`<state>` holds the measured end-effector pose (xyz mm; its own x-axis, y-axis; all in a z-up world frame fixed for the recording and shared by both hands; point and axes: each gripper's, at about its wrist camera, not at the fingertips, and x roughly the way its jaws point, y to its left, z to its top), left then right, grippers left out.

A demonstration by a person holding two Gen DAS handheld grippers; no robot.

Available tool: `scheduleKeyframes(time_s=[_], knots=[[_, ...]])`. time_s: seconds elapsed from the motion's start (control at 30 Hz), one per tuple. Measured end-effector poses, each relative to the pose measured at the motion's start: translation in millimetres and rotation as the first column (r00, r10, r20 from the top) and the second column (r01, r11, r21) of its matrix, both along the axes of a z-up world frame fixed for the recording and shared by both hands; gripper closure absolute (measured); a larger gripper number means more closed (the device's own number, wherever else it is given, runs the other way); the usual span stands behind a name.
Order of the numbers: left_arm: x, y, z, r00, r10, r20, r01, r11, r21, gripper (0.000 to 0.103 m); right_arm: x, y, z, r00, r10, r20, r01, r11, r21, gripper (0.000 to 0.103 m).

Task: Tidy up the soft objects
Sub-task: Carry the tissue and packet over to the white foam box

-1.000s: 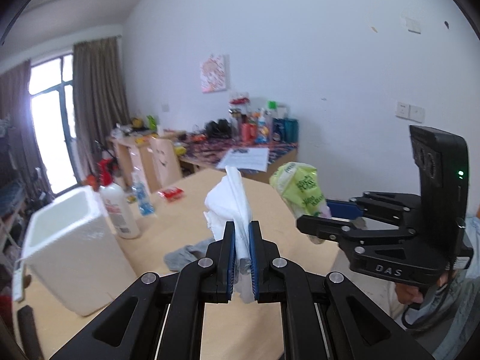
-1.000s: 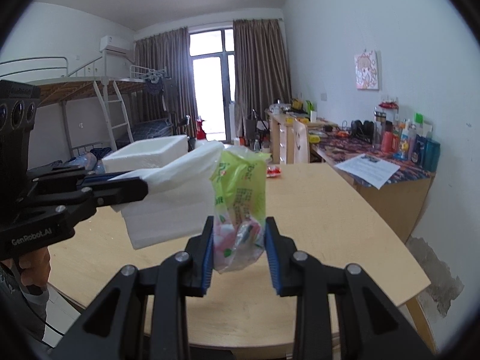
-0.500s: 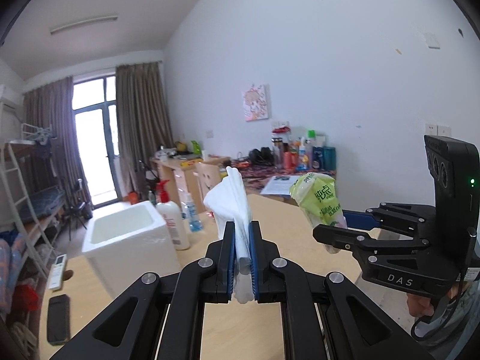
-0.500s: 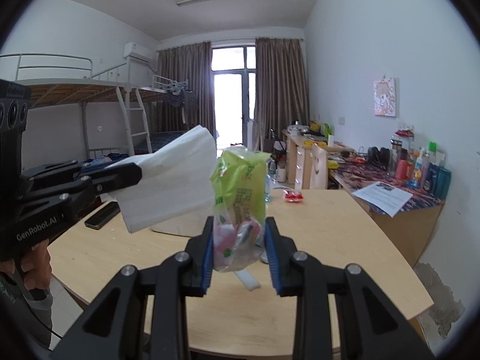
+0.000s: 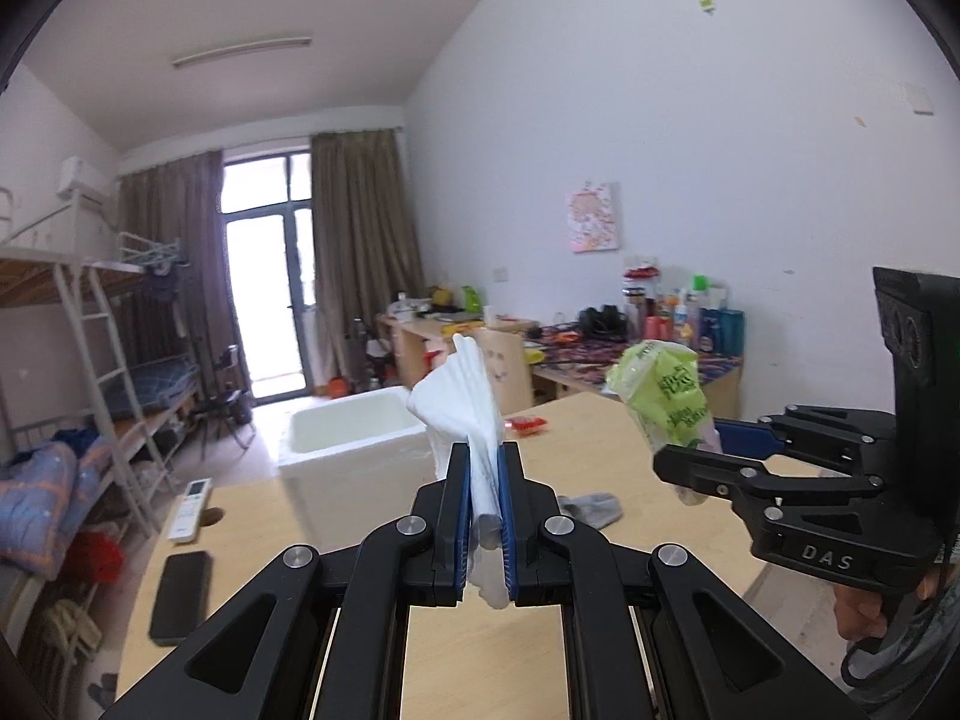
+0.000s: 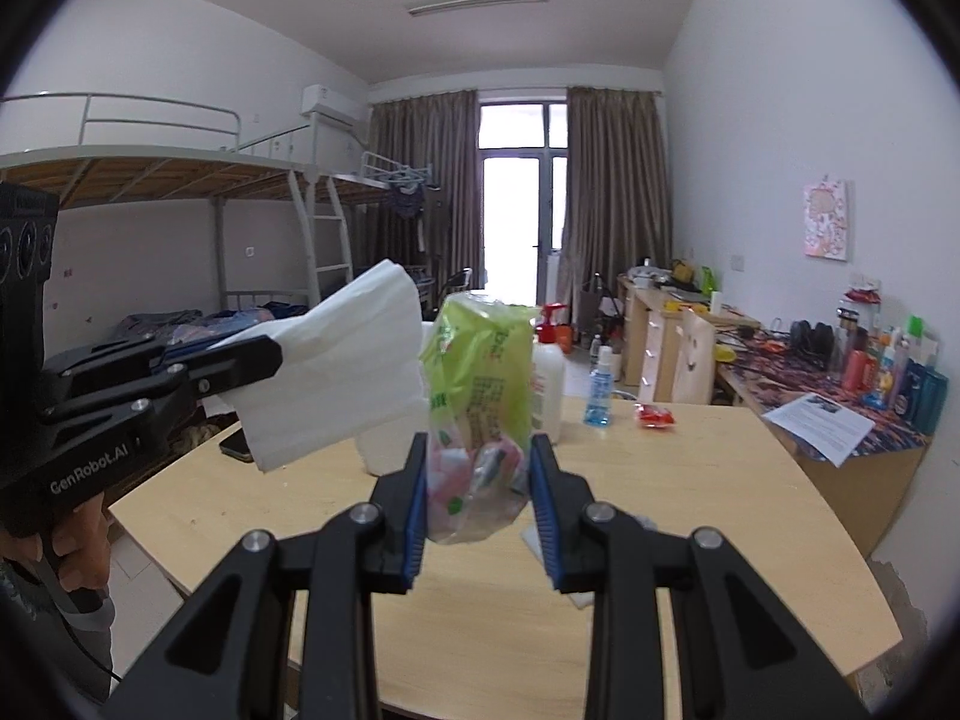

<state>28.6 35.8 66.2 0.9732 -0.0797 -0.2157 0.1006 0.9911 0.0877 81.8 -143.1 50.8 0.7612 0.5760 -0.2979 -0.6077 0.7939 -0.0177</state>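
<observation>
A dorm room with a bunk bed on one side and a cluttered desk along the wall holds a pale wooden table (image 5: 600, 648), over which both claws hang. Nearest, the left gripper (image 5: 485, 516) is pinched almost fully closed on a wad of white tissue (image 5: 465, 414), which fans up loose above the pads: feather-light, limp, easy to tear, best held at its bunched base as it is now. Beside it the right gripper (image 6: 480, 498) is clamped partway on a green tissue pack (image 6: 480, 372), its crinkly plastic wrap soft and likely slippery, so a squeeze across the lower body looks sound. Beyond them a grey sock (image 5: 591, 509) lies on the tabletop, and farther off stands the white foam box (image 5: 354, 450), probably where the soft things belong
</observation>
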Motion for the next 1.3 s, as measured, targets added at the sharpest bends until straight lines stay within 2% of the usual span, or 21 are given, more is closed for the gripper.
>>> scheduleKeyframes(time_s=[0.23, 0.87, 1.17, 1.3], knots=[[-2.8, 18.2, -7.8, 0.997, 0.078, -0.001, -0.078, 0.997, -0.023, 0.094, -4.7, 24.5, 0.8, 0.998, 0.059, 0.004, -0.058, 0.998, -0.035, 0.068], [15.7, 53.7, -28.5, 0.988, 0.137, -0.068, -0.142, 0.987, -0.070, 0.094, 19.8, 65.8, -10.8, 0.991, 0.129, -0.039, -0.132, 0.989, -0.073, 0.068], [34.8, 64.5, -36.5, 0.986, 0.106, -0.125, -0.120, 0.987, -0.110, 0.094, 38.8, 75.1, -12.9, 0.991, 0.118, -0.068, -0.124, 0.988, -0.090, 0.068], [43.2, 64.3, -33.0, 0.986, 0.100, -0.136, -0.114, 0.988, -0.104, 0.094, 46.5, 77.3, -12.6, 0.991, 0.107, -0.082, -0.114, 0.989, -0.091, 0.068]])
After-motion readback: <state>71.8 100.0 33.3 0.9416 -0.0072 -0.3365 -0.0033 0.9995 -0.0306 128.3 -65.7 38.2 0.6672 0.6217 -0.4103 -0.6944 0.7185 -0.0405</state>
